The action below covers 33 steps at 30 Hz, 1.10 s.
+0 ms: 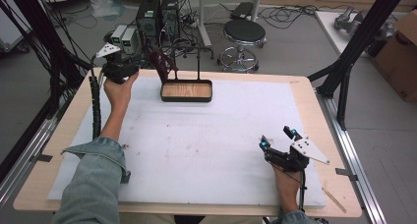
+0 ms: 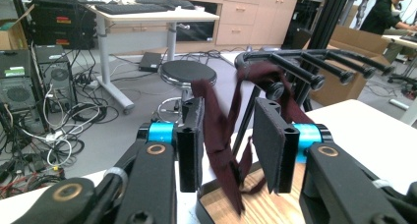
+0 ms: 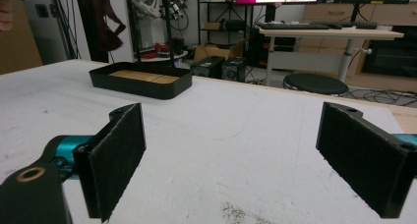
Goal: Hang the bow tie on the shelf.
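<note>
A black round stool (image 1: 244,33) stands on the grey floor beyond the far edge of the worktop (image 1: 314,106), with loose cables (image 1: 290,13) lying behind it. To the far left, computer towers (image 1: 157,15) sit among tangled wires. A cardboard box (image 1: 401,57) rests at the far right. In the left gripper view, a desk (image 2: 147,15) with wooden drawers (image 2: 246,17) behind stands farther off.

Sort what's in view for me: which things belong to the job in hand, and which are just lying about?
In play, as far as I can judge:
- dark red cloth hanging on the rack
- left gripper, open around the cloth
- wooden-bottomed tray
- right gripper, open, resting apart

Lying about:
- stool
- computer towers
- cardboard box
</note>
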Available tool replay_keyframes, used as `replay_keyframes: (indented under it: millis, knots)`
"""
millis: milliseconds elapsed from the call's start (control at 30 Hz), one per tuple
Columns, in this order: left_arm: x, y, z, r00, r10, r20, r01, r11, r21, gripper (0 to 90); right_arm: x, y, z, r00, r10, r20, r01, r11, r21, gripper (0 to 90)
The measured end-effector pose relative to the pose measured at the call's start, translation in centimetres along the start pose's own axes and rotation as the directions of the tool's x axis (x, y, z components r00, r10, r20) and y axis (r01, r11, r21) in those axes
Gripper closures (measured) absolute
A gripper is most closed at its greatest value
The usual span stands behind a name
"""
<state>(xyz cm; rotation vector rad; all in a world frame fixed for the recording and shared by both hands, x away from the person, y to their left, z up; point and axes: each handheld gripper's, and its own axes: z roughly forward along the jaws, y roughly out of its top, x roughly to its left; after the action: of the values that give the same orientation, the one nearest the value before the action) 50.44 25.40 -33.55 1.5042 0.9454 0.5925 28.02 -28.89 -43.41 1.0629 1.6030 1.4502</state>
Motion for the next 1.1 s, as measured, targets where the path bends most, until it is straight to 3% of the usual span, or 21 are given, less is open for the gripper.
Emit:
replay_keyframes:
  millis: [267,367,500,733,1100]
  knots:
    - [-0.4,0.7,-2.1,0.9995,0.023,0.024,-0.022,0.9997,-0.010,53.3,0.0,0.0,0.0,1.0000,-0.003,0.003,0.003,1.000,-0.001,10.5]
    - [-0.9,0.9,-3.1,0.9983,0.052,0.026,-0.051,0.9986,-0.010,50.5,0.0,0.0,0.0,1.0000,0.000,0.003,0.000,1.000,0.000,10.5]
    - [-1.8,0.9,-4.6,0.9945,0.095,0.043,-0.095,0.9954,-0.002,45.8,0.0,0.0,0.0,1.0000,0.000,0.004,0.000,1.000,0.000,10.5]
    - [-3.0,0.7,-6.7,0.9900,0.123,0.069,-0.122,0.9924,-0.013,35.9,0.0,0.0,0.0,1.0000,0.004,0.005,-0.004,1.000,0.002,10.5]
    - [-5.2,-0.6,-9.5,0.9762,0.191,0.102,-0.194,0.9810,0.015,27.1,-0.1,0.0,0.0,1.0000,0.002,0.006,-0.002,1.000,-0.001,10.5]
